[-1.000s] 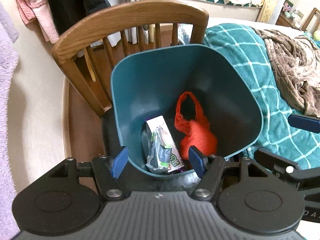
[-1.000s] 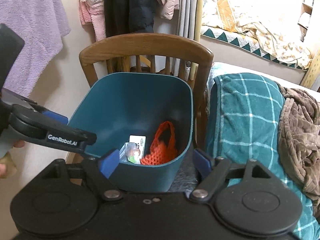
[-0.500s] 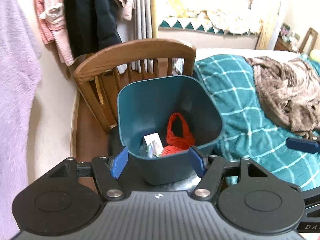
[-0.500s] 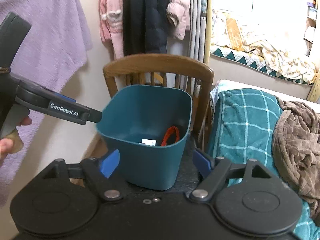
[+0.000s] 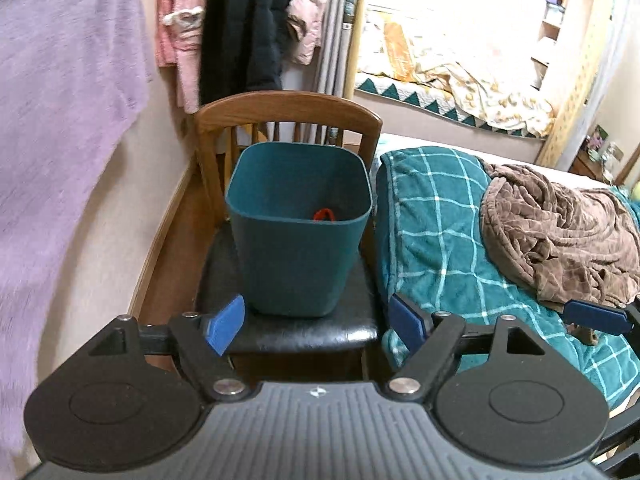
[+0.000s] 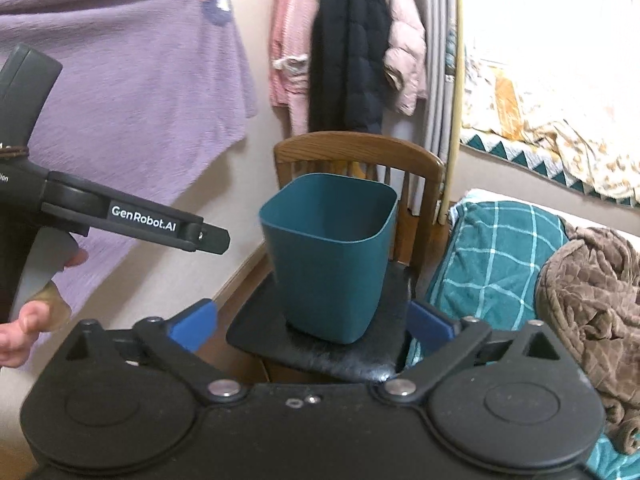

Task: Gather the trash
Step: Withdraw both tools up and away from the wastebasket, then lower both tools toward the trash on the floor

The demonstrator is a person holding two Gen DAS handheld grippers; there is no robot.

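A teal trash bin (image 5: pixel 298 236) (image 6: pixel 330 256) stands upright on the black seat of a wooden chair (image 5: pixel 288 112). Just above the bin's near rim a loop of red mesh trash (image 5: pixel 325 214) peeks out; the rest of its contents are hidden. My left gripper (image 5: pixel 318 322) hangs in front of the chair seat, well short of the bin, jaws opening with nothing between them. My right gripper (image 6: pixel 312 324) is also back from the bin, jaws opening wide and empty. The left gripper's body (image 6: pixel 120 216), held by a hand, shows at the left of the right wrist view.
A bed with a teal checked blanket (image 5: pixel 440 232) and a crumpled brown blanket (image 5: pixel 560 232) lies right of the chair. Purple cloth (image 6: pixel 132 80) and coats (image 5: pixel 240 28) hang on the wall at left and behind. Wooden floor shows left of the chair.
Both grippers have pulled back and up from over the bin, which now looks smaller and shows its outside. Both pairs of jaws stand wider. The carton inside has dropped out of sight.
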